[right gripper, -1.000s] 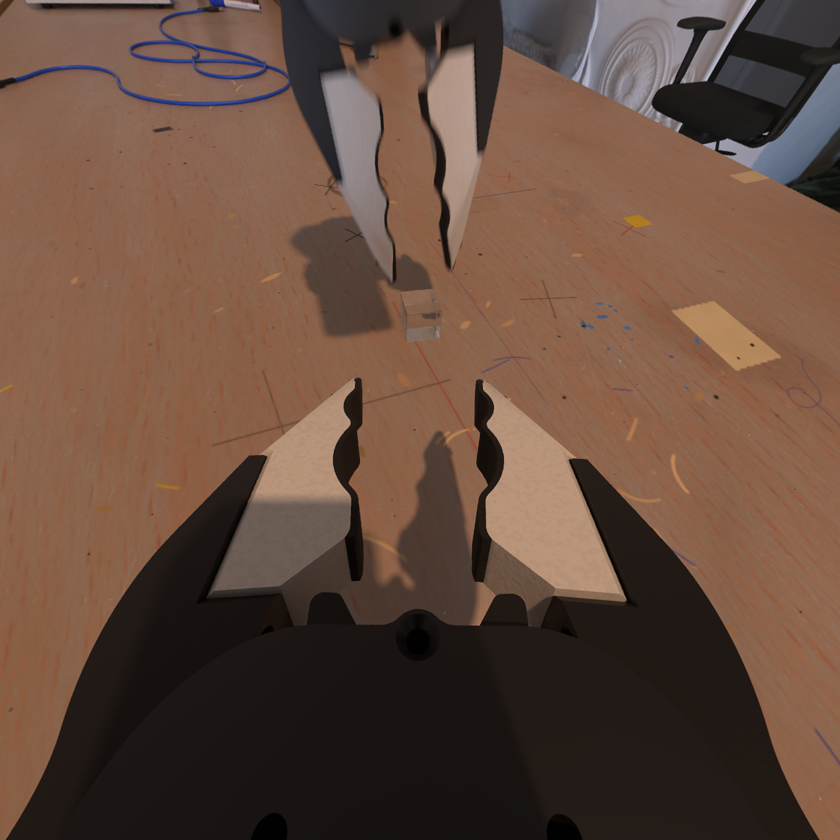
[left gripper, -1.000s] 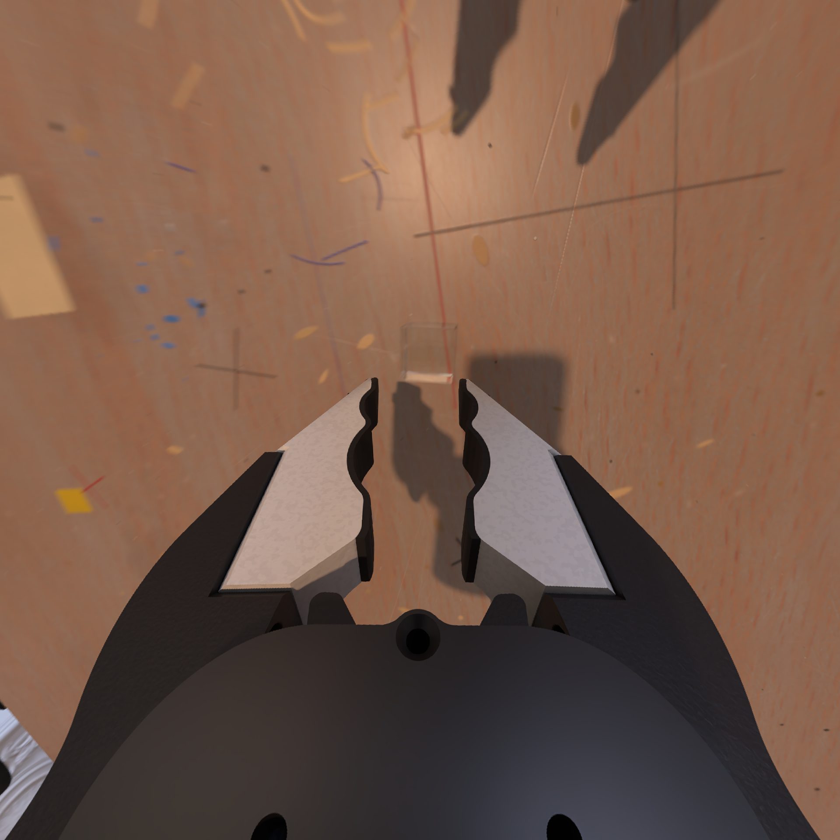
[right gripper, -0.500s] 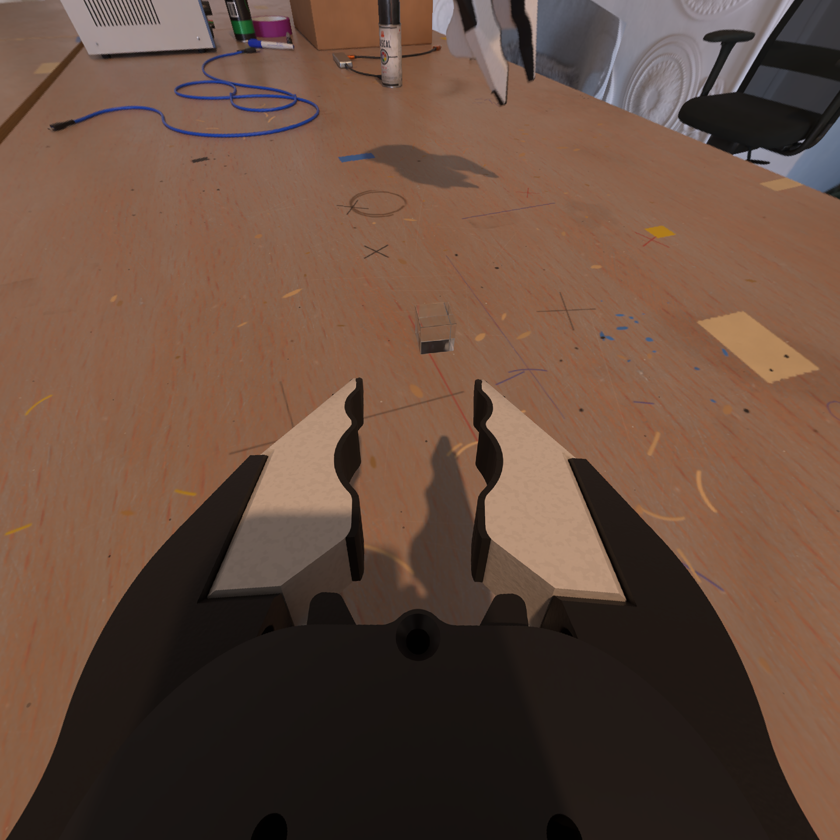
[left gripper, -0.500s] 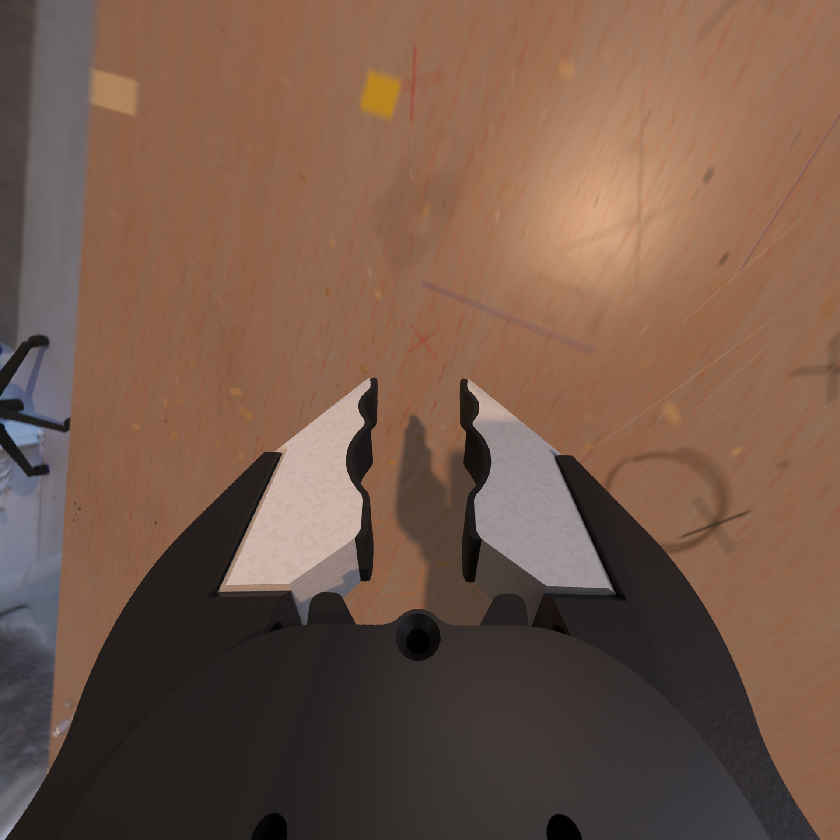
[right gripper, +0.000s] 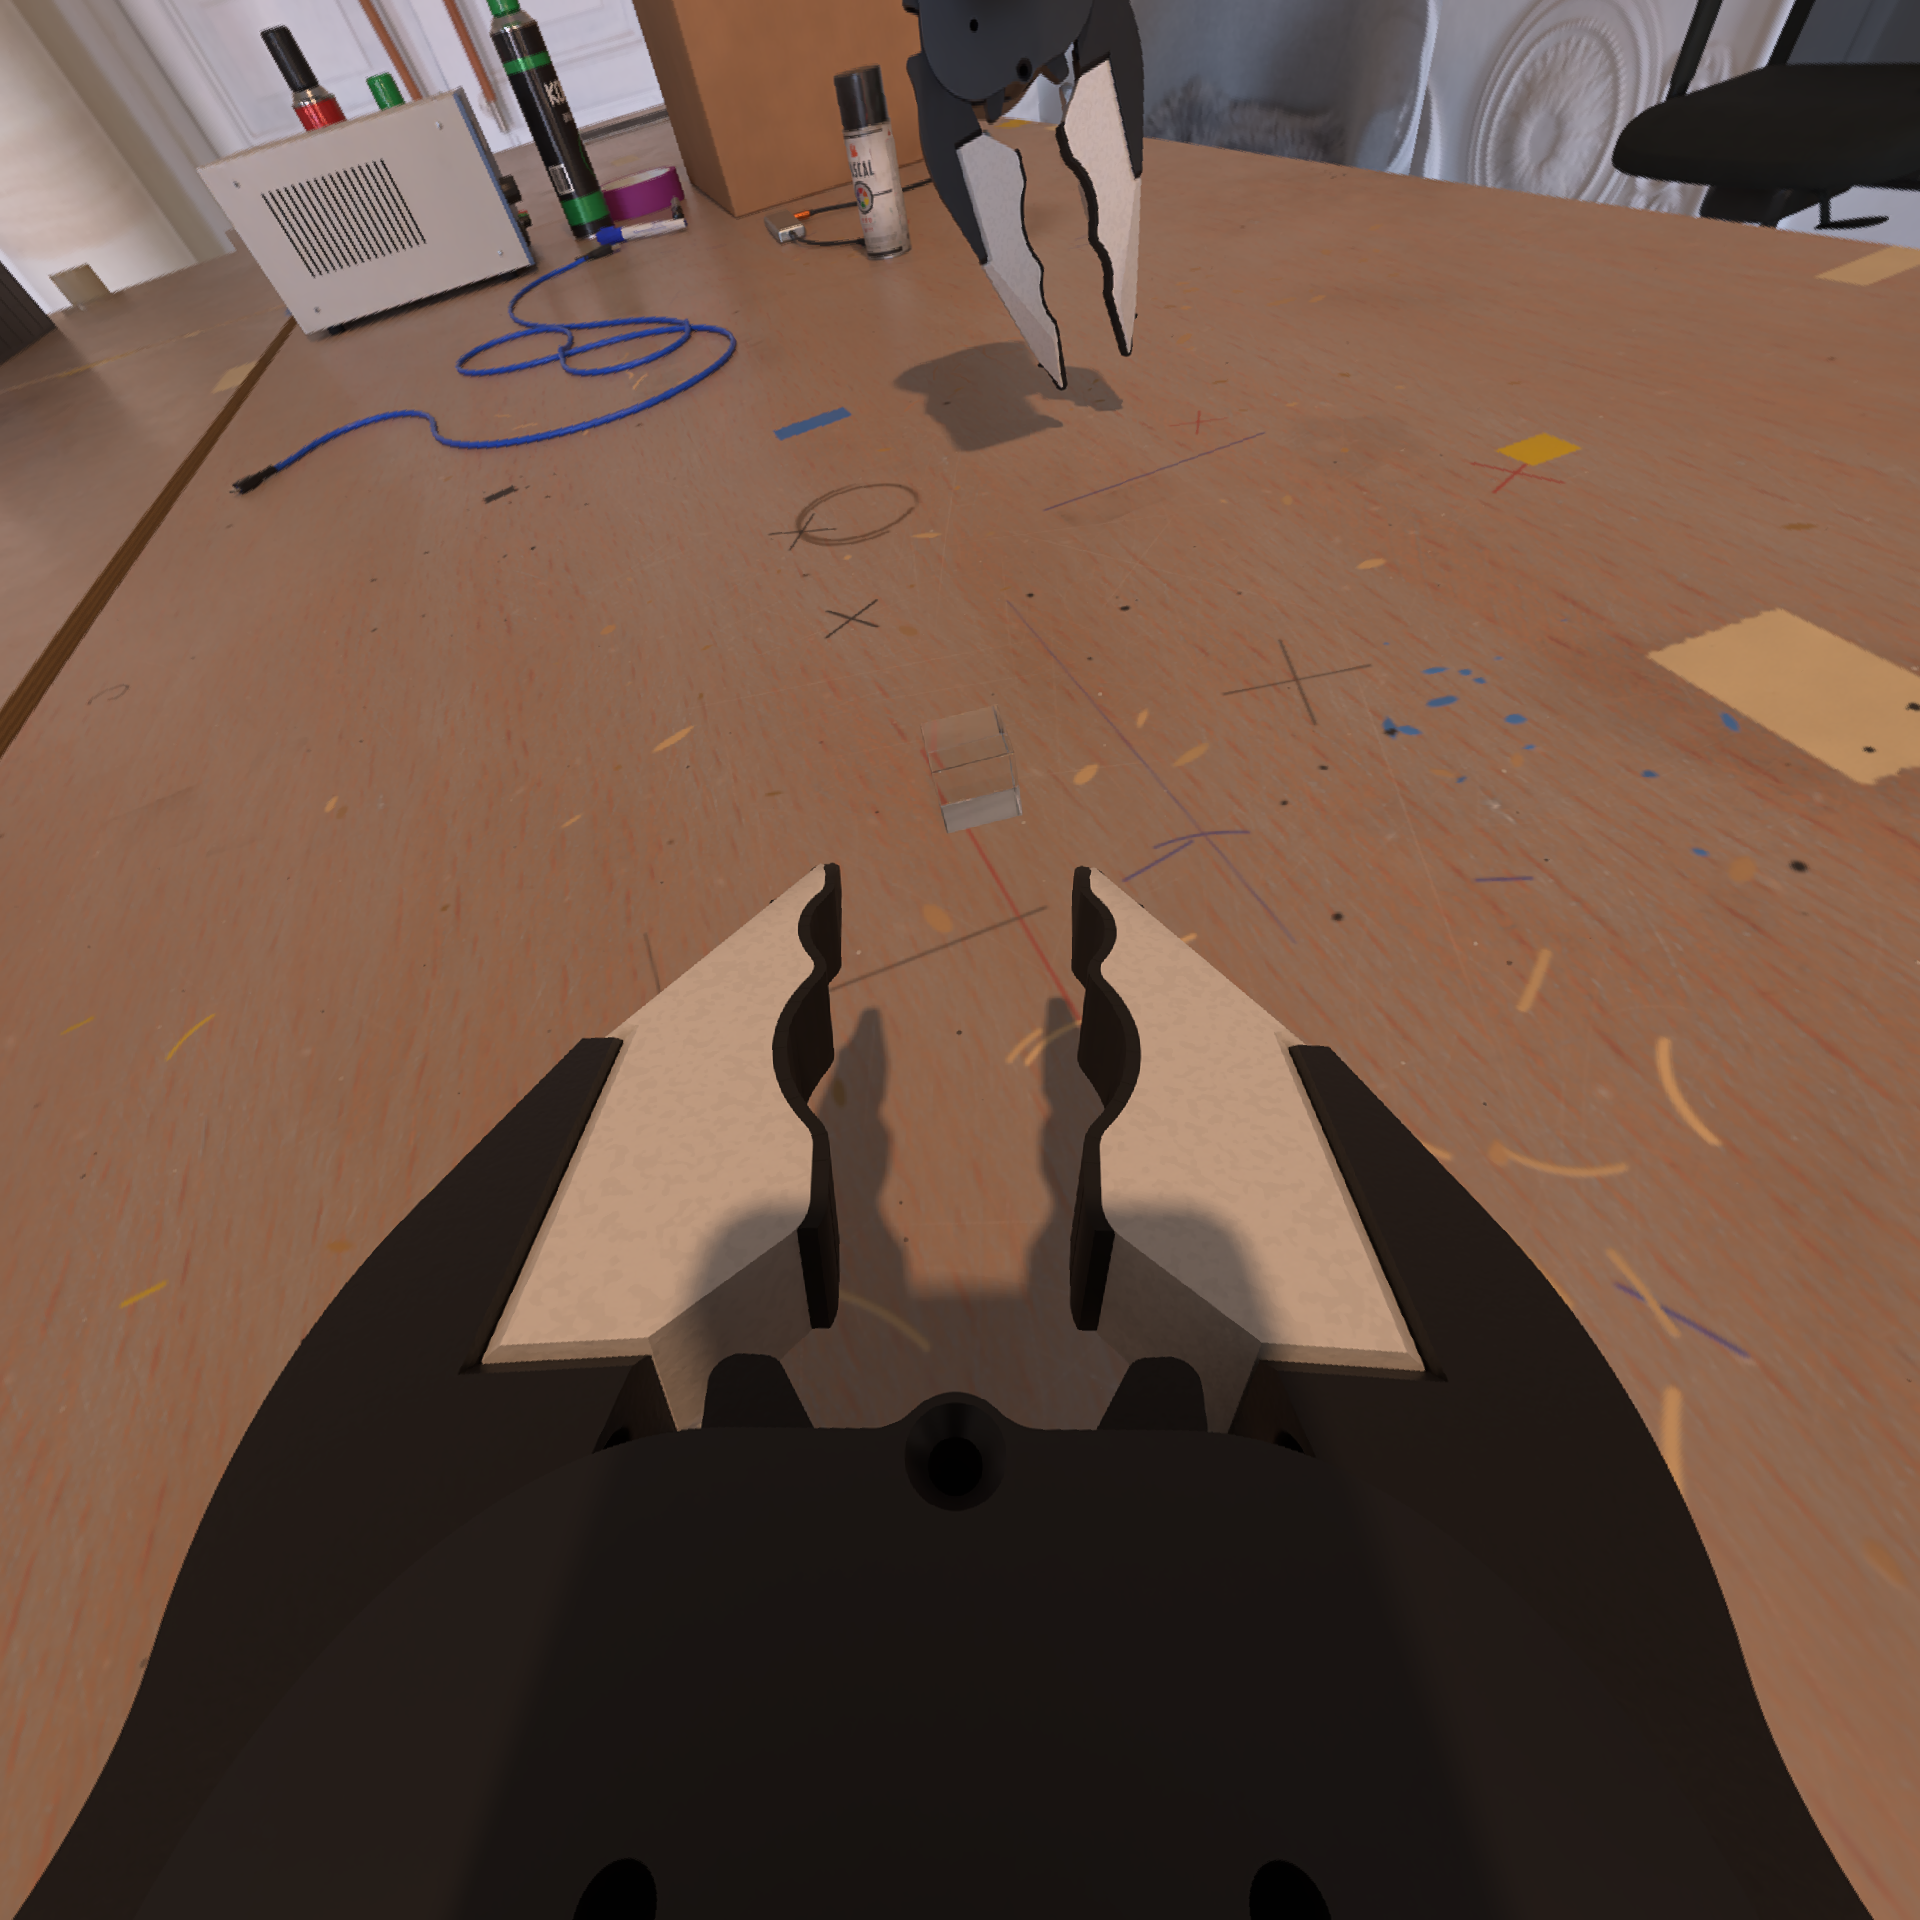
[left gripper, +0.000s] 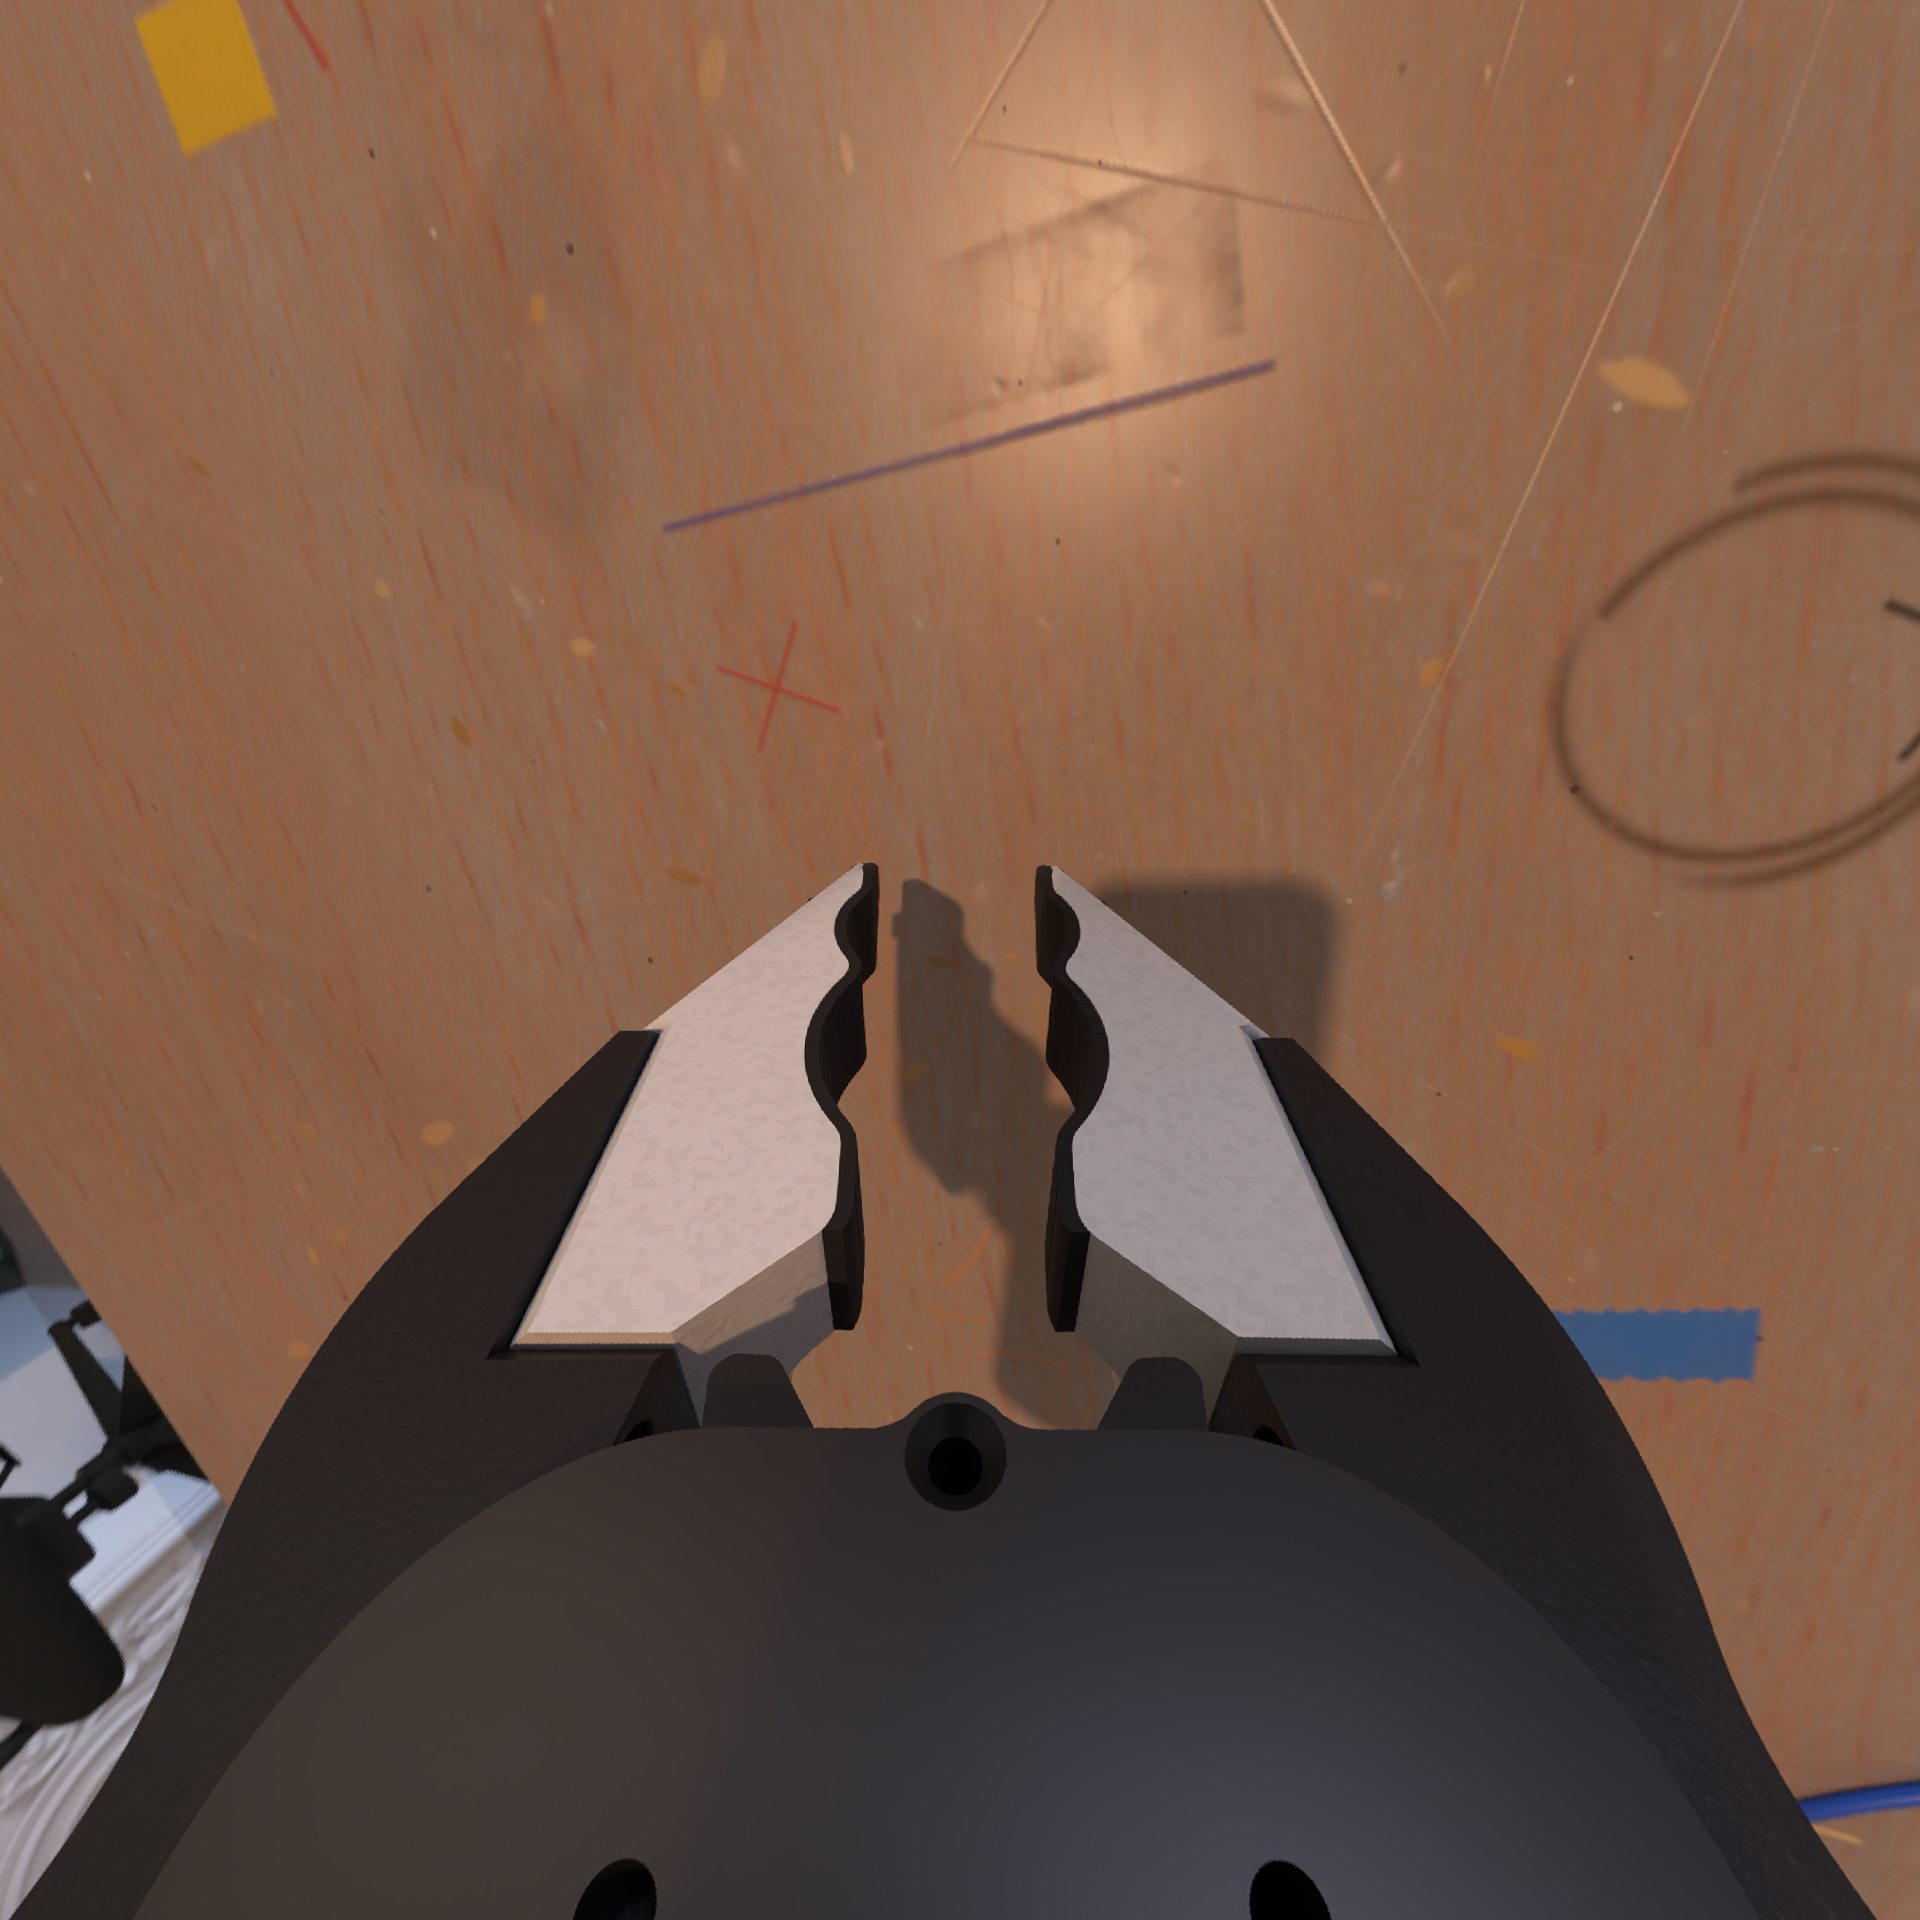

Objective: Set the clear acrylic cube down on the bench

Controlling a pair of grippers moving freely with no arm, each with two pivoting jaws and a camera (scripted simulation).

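Note:
The clear acrylic cube (right gripper: 972, 769) rests on the wooden bench (right gripper: 416, 831), a short way beyond my right gripper's fingertips and slightly to the right of centre. My right gripper (right gripper: 956, 883) is open and empty, low over the bench. My left gripper (left gripper: 956, 883) is open and empty; in the right wrist view it (right gripper: 1091, 358) hangs far beyond the cube, fingers pointing down above its shadow. The cube is out of the left wrist view.
At the far end stand a grey metal box (right gripper: 374, 223), spray cans (right gripper: 873, 166), a cardboard box (right gripper: 769, 94) and a coiled blue cable (right gripper: 582, 364). A black office chair (right gripper: 1766, 135) stands past the right edge. The bench's left edge (right gripper: 135, 551) runs diagonally.
My left gripper has drawn away from the cube to the far part of the bench and come lower there. My right gripper has tilted up a little and opened slightly wider. The cube stays put.

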